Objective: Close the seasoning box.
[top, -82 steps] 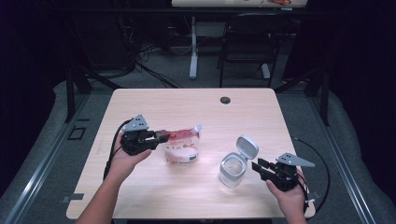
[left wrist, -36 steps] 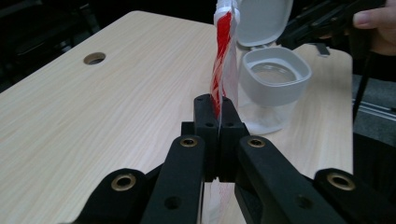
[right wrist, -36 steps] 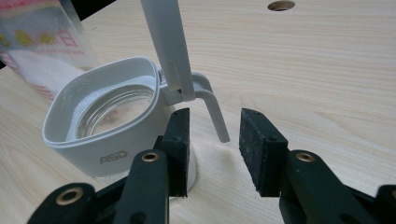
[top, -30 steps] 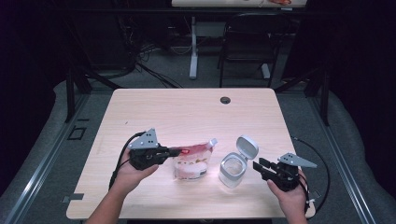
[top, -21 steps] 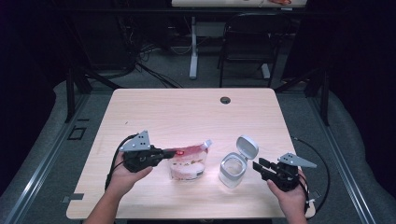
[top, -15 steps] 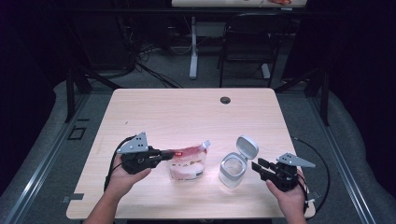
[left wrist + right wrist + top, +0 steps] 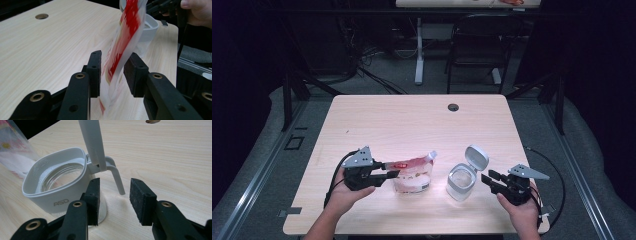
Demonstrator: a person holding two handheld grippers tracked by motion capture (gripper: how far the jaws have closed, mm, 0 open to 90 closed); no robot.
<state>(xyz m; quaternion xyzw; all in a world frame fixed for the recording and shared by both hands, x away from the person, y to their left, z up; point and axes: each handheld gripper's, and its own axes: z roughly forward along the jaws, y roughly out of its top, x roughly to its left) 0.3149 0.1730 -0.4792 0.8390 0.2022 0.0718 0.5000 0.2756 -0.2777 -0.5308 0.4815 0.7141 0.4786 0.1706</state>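
Pouch (image 7: 412, 172), red and white, stands at lower centre of the table (image 7: 412, 115), between the left gripper (image 7: 388, 175)'s jaws, which have just been opening and no longer pinch it. Rightwards, the open-lidded jar (image 7: 462, 181) sits before the right gripper (image 7: 488, 181), jaws parted, empty. Best back the left gripper off slowly, so the pouch stays upright.

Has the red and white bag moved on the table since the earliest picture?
Yes. The bag now lies nearer the table's front edge and closer to the white jar, farther from the cable hole.
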